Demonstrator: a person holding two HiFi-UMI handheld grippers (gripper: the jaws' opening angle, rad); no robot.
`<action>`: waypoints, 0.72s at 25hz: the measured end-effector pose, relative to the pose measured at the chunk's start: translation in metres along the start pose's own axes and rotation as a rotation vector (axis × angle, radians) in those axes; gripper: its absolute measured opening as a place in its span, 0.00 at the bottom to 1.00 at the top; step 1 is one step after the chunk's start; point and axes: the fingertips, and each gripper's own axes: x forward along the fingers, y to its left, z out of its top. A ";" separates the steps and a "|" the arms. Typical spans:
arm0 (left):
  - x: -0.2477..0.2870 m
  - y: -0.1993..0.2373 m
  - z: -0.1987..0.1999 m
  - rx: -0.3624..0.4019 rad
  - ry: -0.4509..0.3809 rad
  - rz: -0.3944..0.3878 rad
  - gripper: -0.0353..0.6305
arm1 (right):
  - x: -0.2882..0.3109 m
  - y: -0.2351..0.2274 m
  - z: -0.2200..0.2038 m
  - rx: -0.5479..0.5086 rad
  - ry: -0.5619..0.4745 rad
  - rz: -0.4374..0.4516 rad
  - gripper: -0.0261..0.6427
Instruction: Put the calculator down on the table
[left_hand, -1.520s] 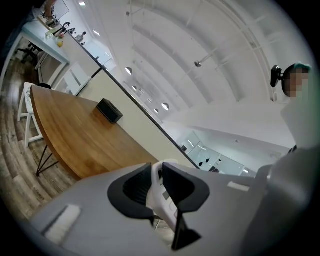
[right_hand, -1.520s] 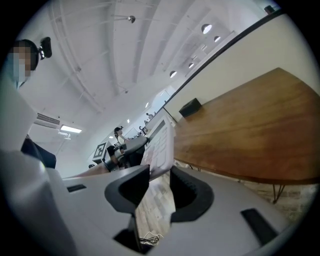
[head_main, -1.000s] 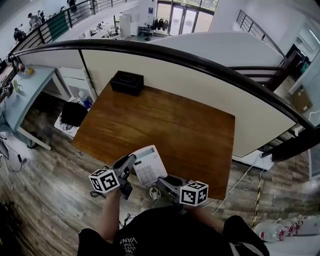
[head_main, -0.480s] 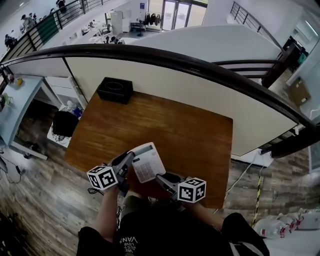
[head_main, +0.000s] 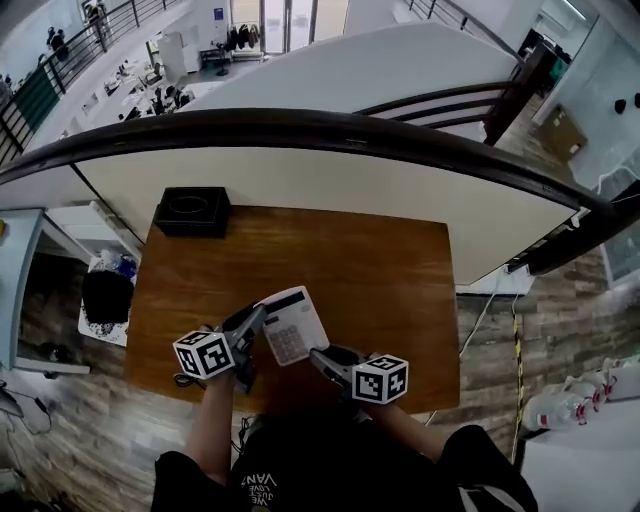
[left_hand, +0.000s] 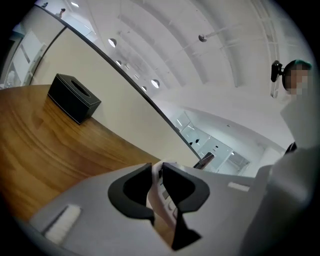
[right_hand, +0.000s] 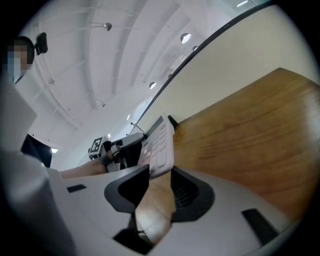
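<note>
An office: wooden table (head_main: 380, 270) against a partition (head_main: 320, 185), more desks (head_main: 140, 85) beyond.

The calculator (head_main: 292, 326) is a white slab with a dark display strip at its far end and rows of pale keys on its upturned face. It sits tilted over the near middle of the brown wooden counter (head_main: 385, 265). Its left edge is pinched in the left tongs (head_main: 258, 318) and its near right corner in the right tongs (head_main: 318, 354).
</note>
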 end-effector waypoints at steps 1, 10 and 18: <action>0.005 0.005 0.004 0.004 0.022 -0.013 0.16 | 0.006 -0.002 0.002 0.012 -0.012 -0.013 0.22; 0.041 0.046 0.038 0.050 0.155 -0.111 0.16 | 0.057 -0.017 0.023 0.076 -0.100 -0.125 0.22; 0.076 0.084 0.065 0.088 0.206 -0.157 0.15 | 0.099 -0.045 0.047 0.076 -0.130 -0.185 0.22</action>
